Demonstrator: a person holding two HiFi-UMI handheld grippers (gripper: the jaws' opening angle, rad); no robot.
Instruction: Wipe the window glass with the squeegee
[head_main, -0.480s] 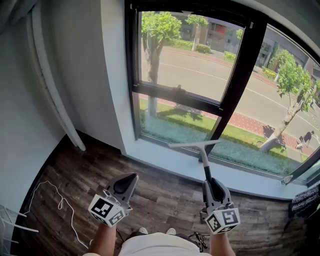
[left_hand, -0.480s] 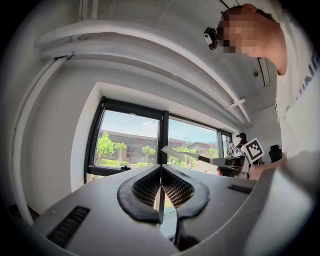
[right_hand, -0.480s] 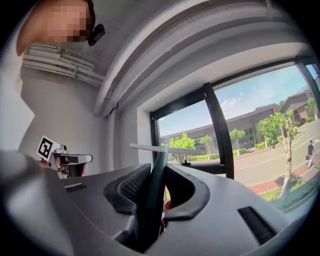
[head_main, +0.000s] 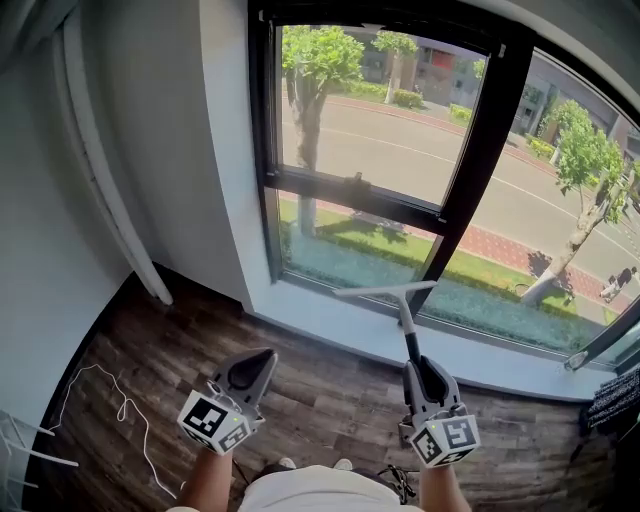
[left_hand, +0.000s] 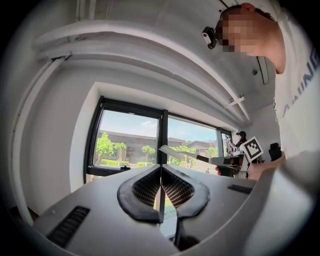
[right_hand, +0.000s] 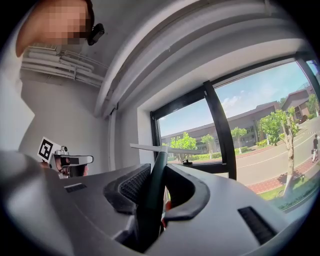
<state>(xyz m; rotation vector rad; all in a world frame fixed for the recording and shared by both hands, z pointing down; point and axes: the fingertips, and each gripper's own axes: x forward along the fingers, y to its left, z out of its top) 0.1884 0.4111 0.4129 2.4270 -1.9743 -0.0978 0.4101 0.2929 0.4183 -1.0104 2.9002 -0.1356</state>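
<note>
While the right gripper clamps the squeegee by its handle, the long axis points far toward the window glass, with the blade crosswise low by the sill (contact unclear). The left gripper, jaws pressed together on nothing, idles to the left.

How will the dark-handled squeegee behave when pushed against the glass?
Probably stiff: the dark-handled, pale-bladed squeegee juts straight from the right gripper without sagging. Likely light, being slim. Gripped only at the handle's end, its wide blade may twist under pressure.
</note>
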